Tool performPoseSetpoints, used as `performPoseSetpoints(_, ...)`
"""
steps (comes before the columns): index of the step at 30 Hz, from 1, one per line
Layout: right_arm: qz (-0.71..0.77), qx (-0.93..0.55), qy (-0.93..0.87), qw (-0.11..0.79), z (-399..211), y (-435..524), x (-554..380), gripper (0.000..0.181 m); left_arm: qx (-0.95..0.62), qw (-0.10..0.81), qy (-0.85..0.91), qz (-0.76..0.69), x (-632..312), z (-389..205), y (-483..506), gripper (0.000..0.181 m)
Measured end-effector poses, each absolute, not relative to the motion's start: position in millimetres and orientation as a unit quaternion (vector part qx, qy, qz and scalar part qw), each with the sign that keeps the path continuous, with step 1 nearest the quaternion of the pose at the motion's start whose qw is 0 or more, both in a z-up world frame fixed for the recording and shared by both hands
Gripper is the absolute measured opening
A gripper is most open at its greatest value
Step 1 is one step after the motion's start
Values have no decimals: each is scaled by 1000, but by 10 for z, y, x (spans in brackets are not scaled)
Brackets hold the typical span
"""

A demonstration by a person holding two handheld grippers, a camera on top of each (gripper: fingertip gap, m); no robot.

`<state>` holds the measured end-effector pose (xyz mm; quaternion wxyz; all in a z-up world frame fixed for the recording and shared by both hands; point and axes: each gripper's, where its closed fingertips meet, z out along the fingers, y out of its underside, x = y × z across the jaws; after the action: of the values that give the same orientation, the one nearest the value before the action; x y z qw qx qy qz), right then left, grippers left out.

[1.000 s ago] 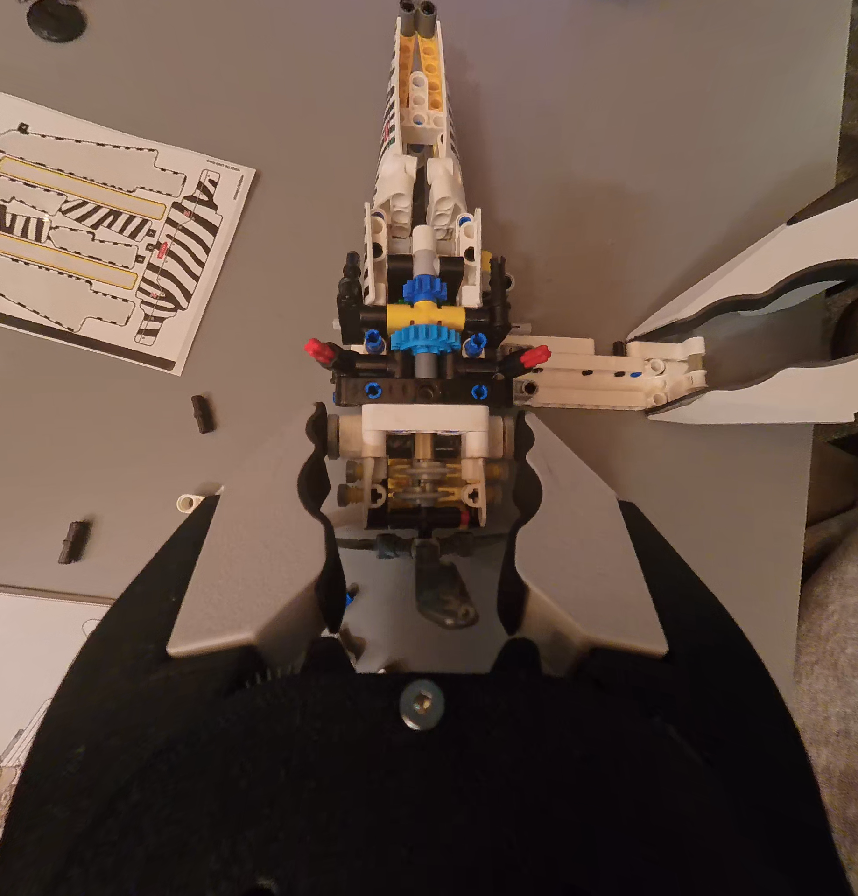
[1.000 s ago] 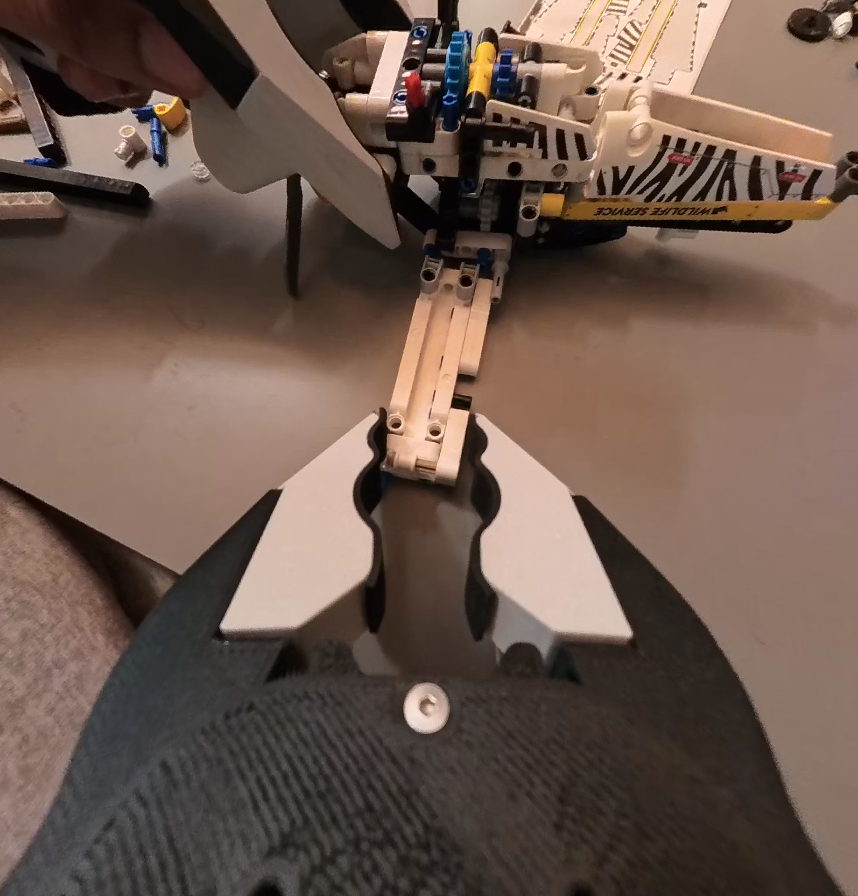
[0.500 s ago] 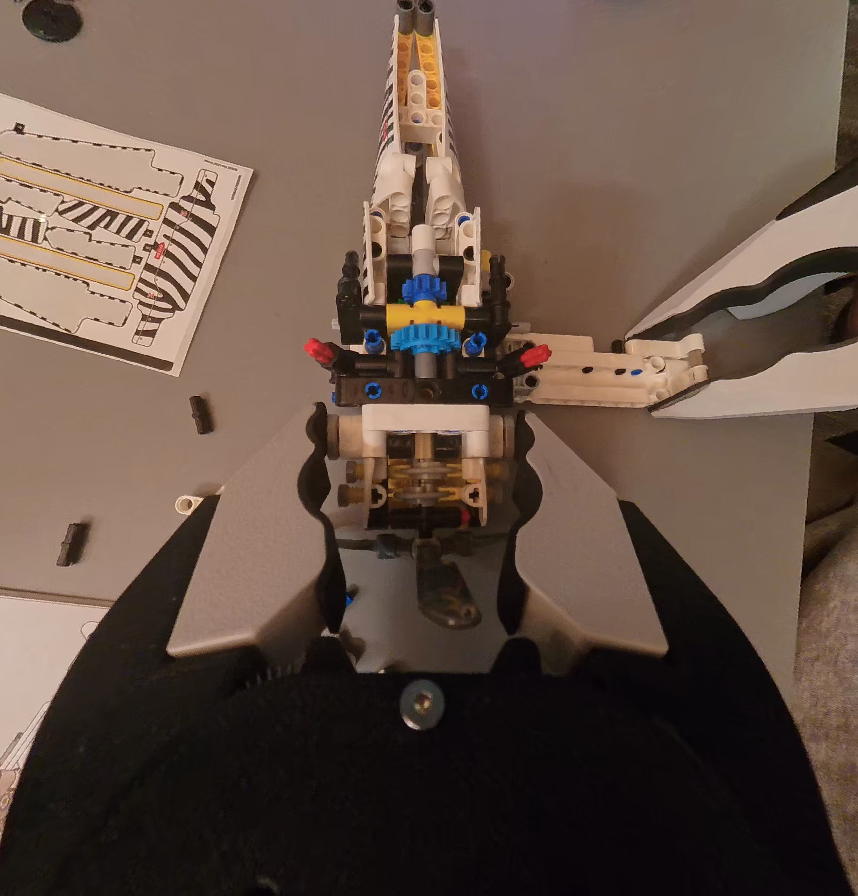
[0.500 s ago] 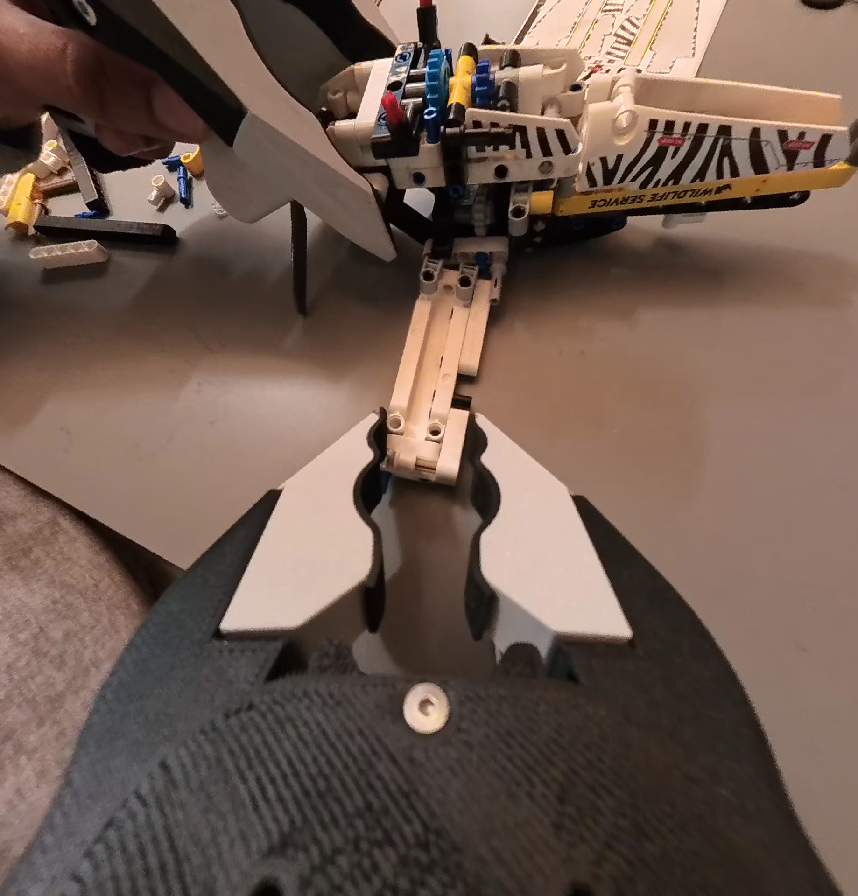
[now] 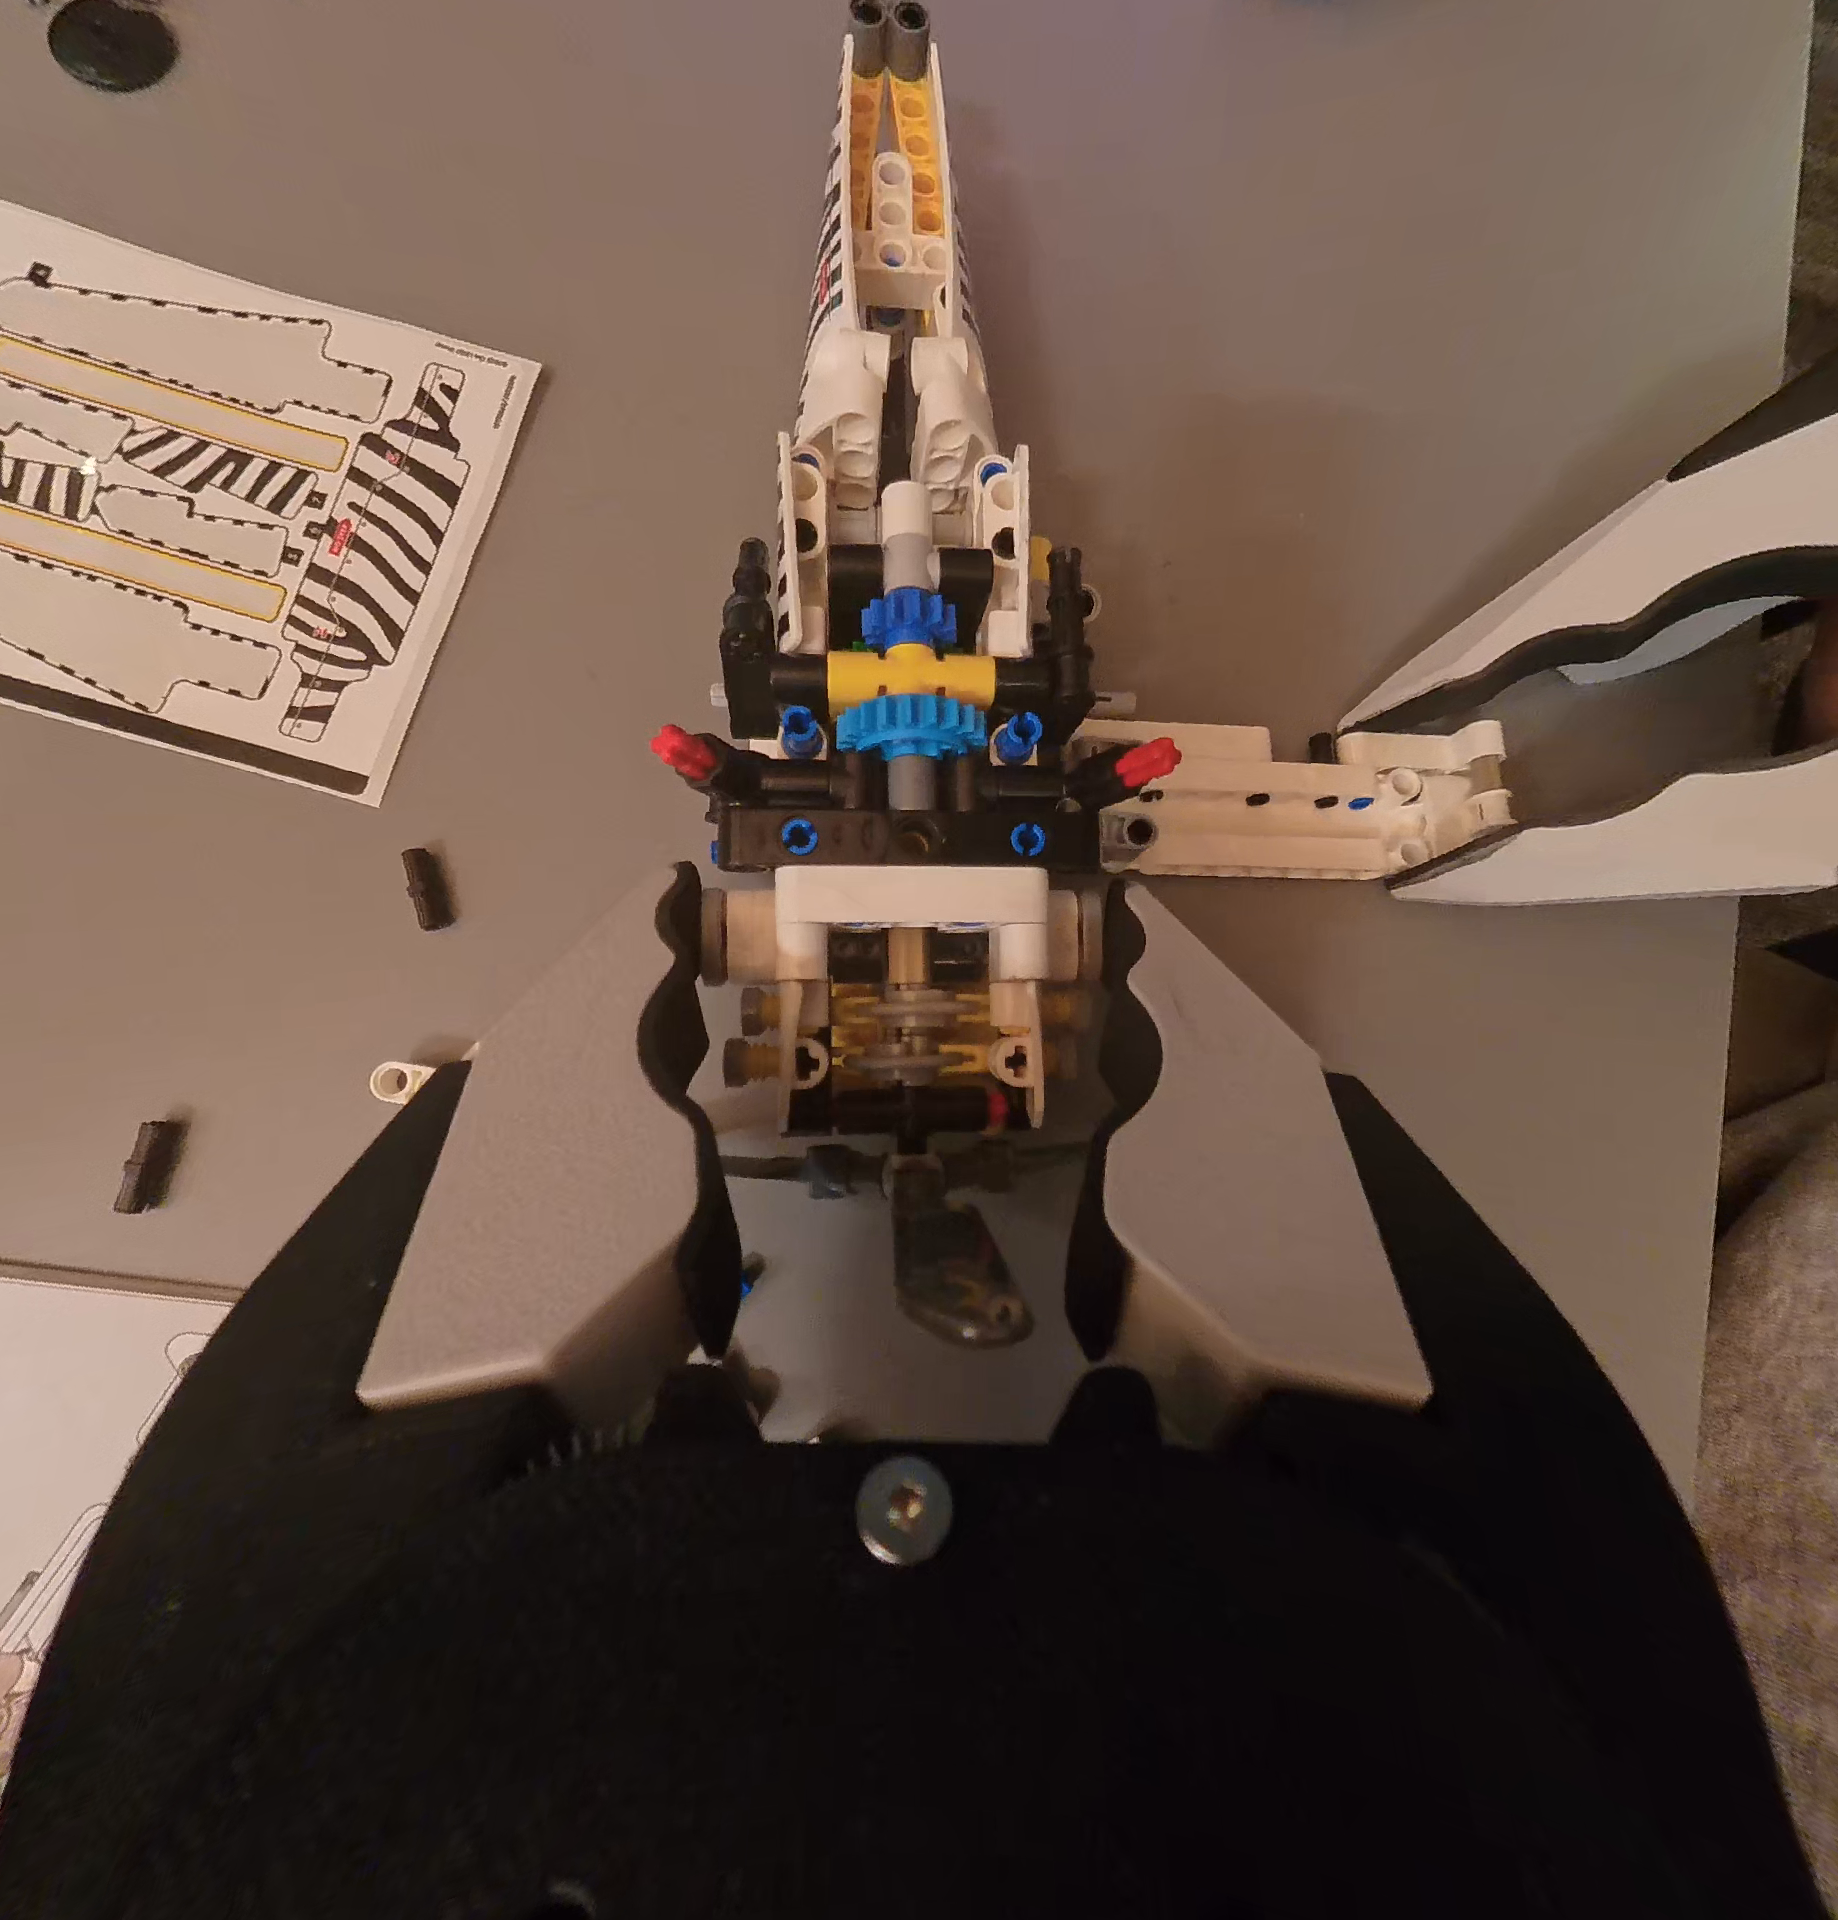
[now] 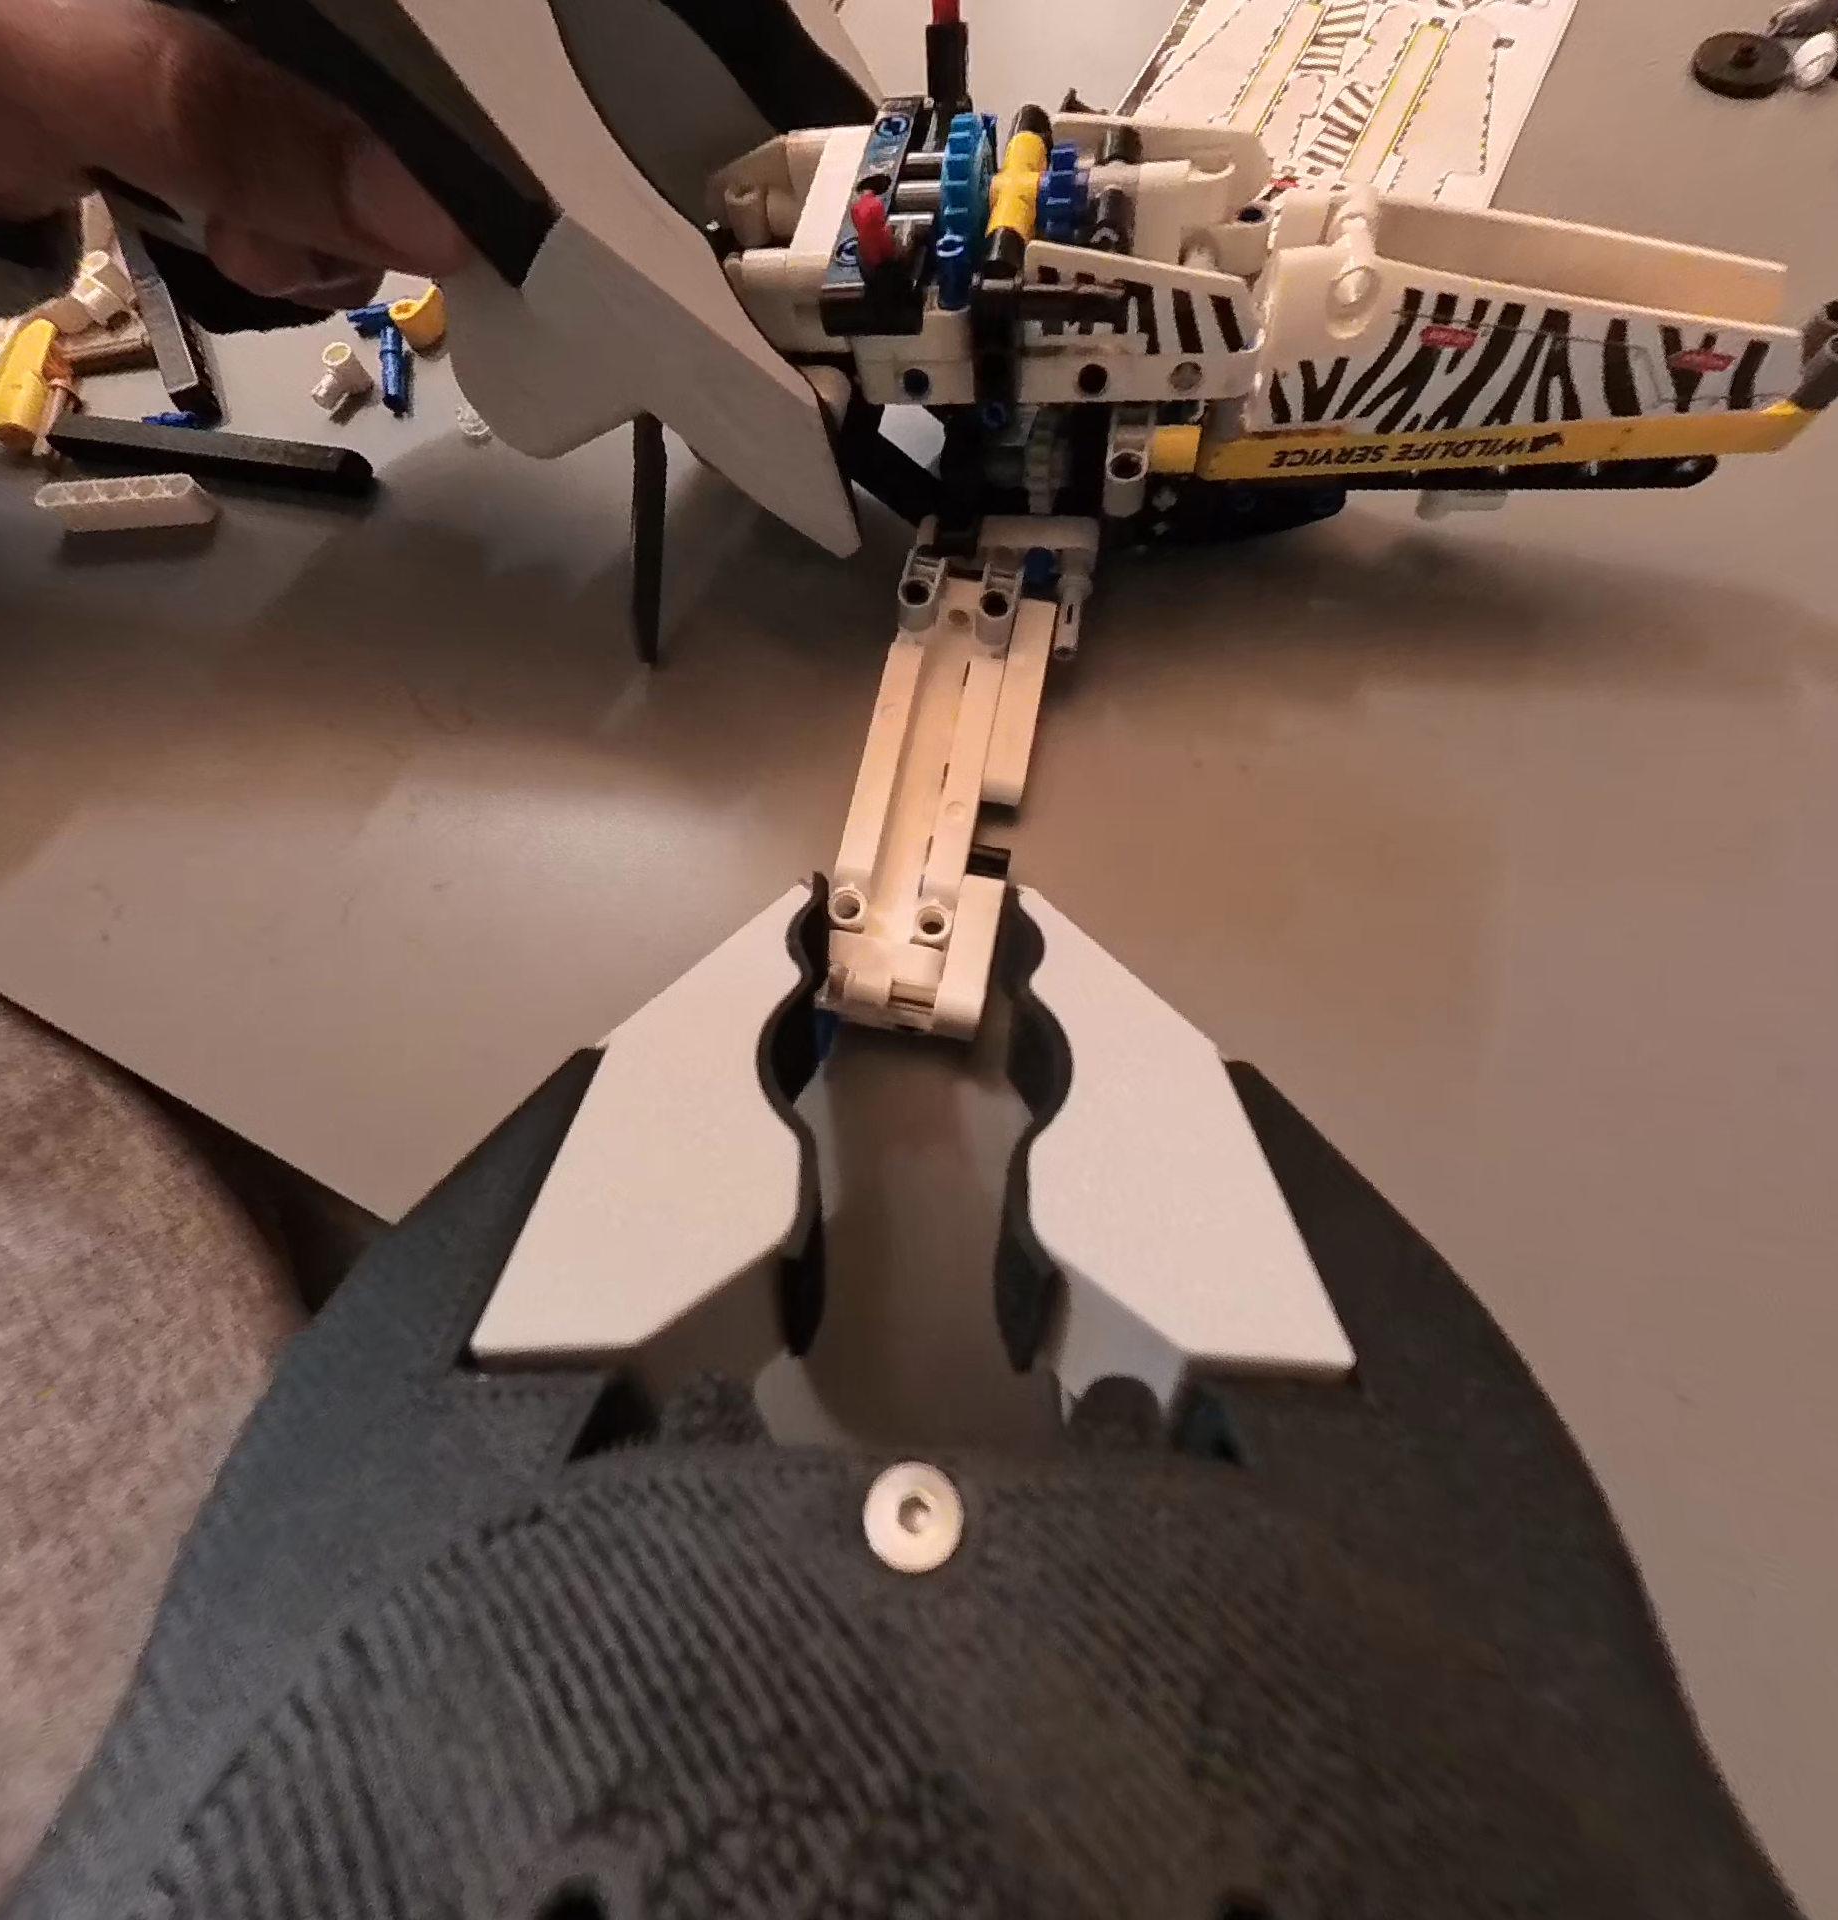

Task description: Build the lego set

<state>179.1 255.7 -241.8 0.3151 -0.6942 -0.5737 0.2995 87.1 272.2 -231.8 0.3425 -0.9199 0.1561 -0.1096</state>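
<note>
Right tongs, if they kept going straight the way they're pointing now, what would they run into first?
The right tongs already grip the near end of the white beam piece. Straight ahead along that piece lies the model's body, at its black underside, so that comes first, though depth is hard to judge.

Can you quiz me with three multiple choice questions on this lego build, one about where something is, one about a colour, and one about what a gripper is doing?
1. Where does the sticker sheet lie in the left wrist view?
A. left of the model
B. right of the model
C. under the model

2. What colour are the two gears on top of the model?
A. green
B. blue
C. orange

3. What is the right gripper doing?
A. hanging open above the table
B. gripping a black pin
C. gripping the white beam assembly

Answers: 1 A, the sheet lies on the table left of the model. 2 B, both gears are blue. 3 C, its fingers close on the assembly's near end.
</note>
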Motion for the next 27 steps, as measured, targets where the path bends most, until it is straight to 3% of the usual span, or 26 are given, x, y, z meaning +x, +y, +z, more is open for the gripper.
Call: performPoseSetpoints(27, 283, -682, -588, 331, -2427, 2533, 1795, 32, -919, 343, 150, -119, 897, -2344, 2717, 79)
